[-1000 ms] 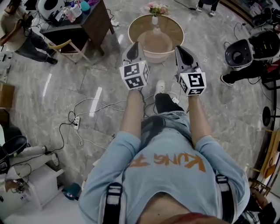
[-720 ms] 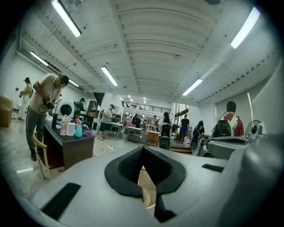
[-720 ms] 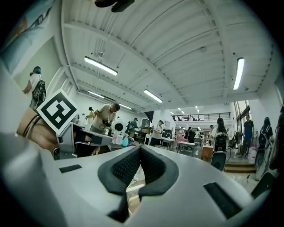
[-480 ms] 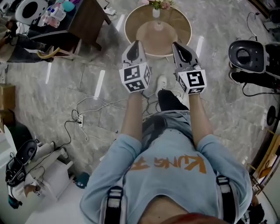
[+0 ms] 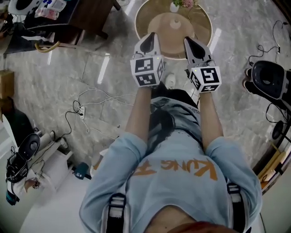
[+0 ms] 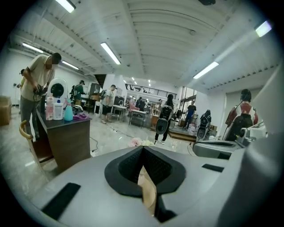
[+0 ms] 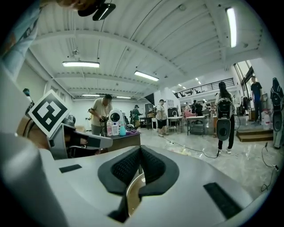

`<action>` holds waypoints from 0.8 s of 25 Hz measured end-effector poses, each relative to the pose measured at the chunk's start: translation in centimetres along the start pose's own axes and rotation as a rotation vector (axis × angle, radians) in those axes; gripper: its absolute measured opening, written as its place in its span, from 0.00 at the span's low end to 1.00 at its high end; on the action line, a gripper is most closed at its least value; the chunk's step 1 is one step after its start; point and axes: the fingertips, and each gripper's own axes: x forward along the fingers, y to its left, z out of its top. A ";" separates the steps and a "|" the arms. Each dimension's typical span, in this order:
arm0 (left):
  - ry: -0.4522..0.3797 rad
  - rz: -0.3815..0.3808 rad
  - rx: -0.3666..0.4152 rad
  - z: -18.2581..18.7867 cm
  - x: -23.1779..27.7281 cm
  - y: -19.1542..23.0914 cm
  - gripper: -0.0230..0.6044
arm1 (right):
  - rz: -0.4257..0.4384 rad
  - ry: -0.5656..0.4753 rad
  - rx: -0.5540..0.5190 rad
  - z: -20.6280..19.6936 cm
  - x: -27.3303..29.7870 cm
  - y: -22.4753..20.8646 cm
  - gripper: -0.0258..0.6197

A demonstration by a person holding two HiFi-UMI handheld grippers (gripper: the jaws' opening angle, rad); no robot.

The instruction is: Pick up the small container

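A round wooden table (image 5: 202,22) stands at the top of the head view. At its far side is a small white vase with pink flowers (image 5: 174,6); the flowers (image 6: 135,142) also show in the left gripper view. No other small container can be made out. My left gripper (image 5: 148,37) and right gripper (image 5: 189,41) are held side by side in the air, tips over the table's near edge. Both are shut with nothing between the pads. The left gripper view (image 6: 143,148) and the right gripper view (image 7: 140,148) show the black pads pressed together, the tabletop below them.
A dark desk (image 5: 88,16) with bottles stands at the upper left, a white power strip (image 5: 82,112) with cables lies on the marble floor, and a black machine (image 5: 268,79) sits at the right. Several people stand in the hall beyond.
The person has walked forward. Both grippers have come closer to the round table and lower, so their tips now overlap its near edge. Their jaws stayed shut.
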 end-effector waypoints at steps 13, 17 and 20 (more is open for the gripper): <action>0.185 -0.040 -0.016 -12.3 14.2 6.6 0.07 | -0.127 0.206 0.193 -16.6 5.7 -3.4 0.07; 0.244 -0.126 0.037 -16.5 17.2 6.3 0.07 | -0.166 0.211 0.230 -21.0 8.4 -4.6 0.09; 0.268 -0.191 0.079 -18.8 18.8 5.2 0.07 | -0.195 0.210 0.252 -23.8 9.2 -5.5 0.10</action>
